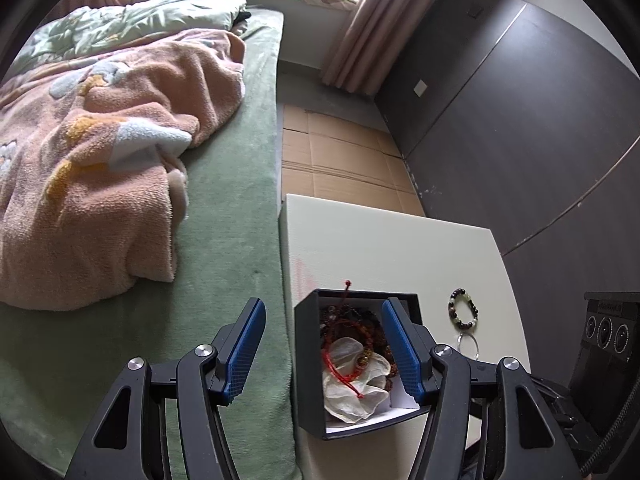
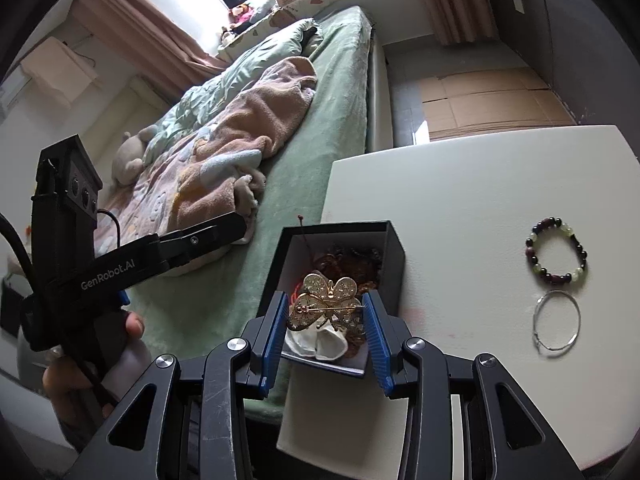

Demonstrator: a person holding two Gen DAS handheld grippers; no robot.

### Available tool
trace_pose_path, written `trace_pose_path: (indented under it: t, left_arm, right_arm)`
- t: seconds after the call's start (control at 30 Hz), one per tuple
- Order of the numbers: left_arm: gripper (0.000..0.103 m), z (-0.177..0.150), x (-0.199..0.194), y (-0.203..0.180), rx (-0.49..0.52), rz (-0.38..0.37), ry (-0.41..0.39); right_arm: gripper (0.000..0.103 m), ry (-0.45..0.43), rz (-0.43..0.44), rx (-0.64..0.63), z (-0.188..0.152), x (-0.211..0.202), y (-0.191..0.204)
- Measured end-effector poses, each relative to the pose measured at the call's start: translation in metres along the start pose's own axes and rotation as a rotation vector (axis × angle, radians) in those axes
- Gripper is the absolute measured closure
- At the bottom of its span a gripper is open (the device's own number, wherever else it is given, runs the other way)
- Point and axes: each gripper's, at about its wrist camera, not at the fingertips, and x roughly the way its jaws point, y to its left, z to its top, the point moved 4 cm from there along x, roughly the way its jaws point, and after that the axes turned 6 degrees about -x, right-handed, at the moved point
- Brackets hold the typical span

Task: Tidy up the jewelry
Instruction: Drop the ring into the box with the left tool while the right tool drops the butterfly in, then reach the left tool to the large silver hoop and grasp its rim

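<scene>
Over black box [image 2: 340,276] at counter [image 2: 460,200] left edge: right tool [image 2: 325,312] clamps gold butterfly brooch [image 2: 328,300]; left tool [image 1: 323,344] open, empty. Step: lifting brooch out. Next: set down near beaded bracelet [image 2: 557,249].

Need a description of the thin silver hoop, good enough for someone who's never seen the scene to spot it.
Start at the white table beside the green bed. On it, right of the open black jewelry box, two rings lie apart from the box; the silver hoop is the one nearer the camera. Unlike the beaded bracelet beside it, it is a bare thin wire circle with no beads.
</scene>
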Motion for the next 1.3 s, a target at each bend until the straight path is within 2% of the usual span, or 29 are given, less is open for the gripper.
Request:
trace_pose_path:
  t: [0.07,0.13,0.17,0.2,0.27,0.77,1.0,1.3]
  left_arm:
    - [0.041,0.002,-0.001,0.006,-0.015,0.004,-0.002]
    - [0.041,0.003,-0.001,0.009,-0.027,0.006,-0.001]
    - [0.041,0.003,-0.001,0.009,-0.028,0.006,0.000]
    - [0.041,0.003,0.000,0.008,-0.026,0.005,0.001]
    - [0.041,0.002,0.001,0.002,-0.012,0.000,0.003]
    - [0.041,-0.025,0.022,-0.085,0.155,-0.051,0.063]
    - [0.041,-0.049,0.041,-0.124,0.224,-0.063,0.126]
    - [0.041,-0.075,0.076,-0.167,0.228,-0.045,0.265]
  right_arm:
    - [0.064,0.023,0.025,-0.004,0.001,0.007,0.007]
    - [0.050,0.040,0.050,0.015,0.000,0.008,0.008]
    - [0.039,0.028,0.056,0.029,0.000,0.006,0.005]
    - [0.033,0.014,0.052,0.041,-0.001,0.003,0.002]
    - [0.029,0.002,0.043,0.062,-0.001,-0.004,-0.005]
    - [0.028,-0.073,-0.068,0.186,-0.012,-0.072,-0.080]
    - [0.028,-0.091,-0.140,0.207,-0.020,-0.099,-0.108]
    - [0.028,-0.112,-0.219,0.290,-0.032,-0.127,-0.150]
